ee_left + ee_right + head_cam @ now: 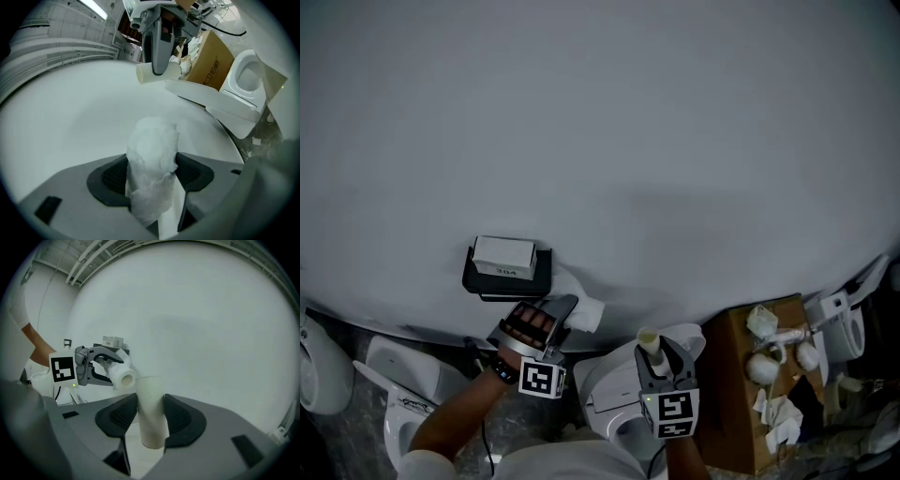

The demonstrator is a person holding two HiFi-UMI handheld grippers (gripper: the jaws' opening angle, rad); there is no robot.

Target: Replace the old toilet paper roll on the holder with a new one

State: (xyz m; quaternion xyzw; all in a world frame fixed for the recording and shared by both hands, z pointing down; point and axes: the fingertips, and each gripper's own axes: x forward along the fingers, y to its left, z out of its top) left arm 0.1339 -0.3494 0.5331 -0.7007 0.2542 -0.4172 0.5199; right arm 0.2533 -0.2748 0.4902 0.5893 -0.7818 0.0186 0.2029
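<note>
My left gripper (564,315) is shut on a white toilet paper roll (587,313), just below and right of the black wall holder (508,274), which carries a small white box (503,254). The left gripper view shows the crumpled white roll (153,154) pinched between the dark pads (110,176). My right gripper (661,355) is shut on a bare cream cardboard tube (649,342). In the right gripper view the tube (151,413) stands upright between the jaws. To its left there are the left gripper (101,365), its roll (122,375) and the holder (112,341).
The pale grey wall (609,150) fills most of the head view. A white toilet (614,405) sits under my hands, another toilet (401,398) at lower left. A brown cardboard box (739,349) with white scraps stands at right, beside a further toilet (847,323).
</note>
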